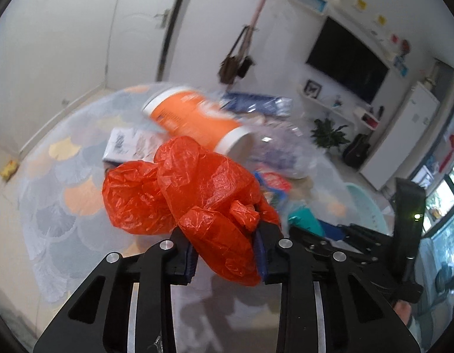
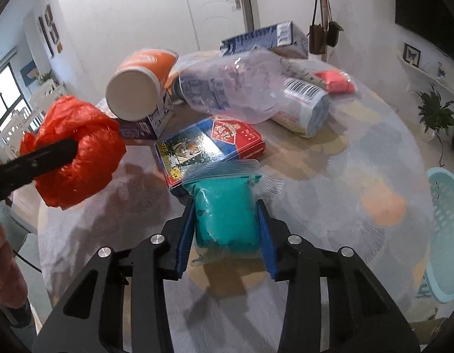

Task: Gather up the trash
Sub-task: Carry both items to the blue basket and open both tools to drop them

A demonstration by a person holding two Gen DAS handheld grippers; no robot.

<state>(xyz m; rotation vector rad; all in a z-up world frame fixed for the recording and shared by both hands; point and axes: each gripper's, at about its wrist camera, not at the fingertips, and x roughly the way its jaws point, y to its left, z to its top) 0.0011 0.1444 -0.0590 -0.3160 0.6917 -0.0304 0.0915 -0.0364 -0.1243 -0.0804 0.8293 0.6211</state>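
Observation:
My left gripper (image 1: 222, 229) is shut on a crumpled red plastic bag (image 1: 197, 194), which bulges out above and below the pads. In the right wrist view the same red bag (image 2: 77, 150) hangs at the left, above the table, with a black finger (image 2: 44, 158) across it. My right gripper (image 2: 224, 206) is shut on a clear zip bag holding a teal block (image 2: 227, 214); both blue pads press its sides, and it lies low on the table. The teal bag (image 1: 305, 219) and the right gripper's black frame show at the right of the left wrist view.
A round table with a patterned cloth (image 2: 359, 176) carries an orange canister with white ends (image 2: 141, 82), a clear plastic bottle (image 2: 235, 88), a blue carton (image 2: 265, 39), a red and blue box (image 2: 212, 144), a barcoded roll (image 2: 303, 108) and a red packet (image 2: 334, 82). A pale teal basket (image 2: 444, 235) stands at the right.

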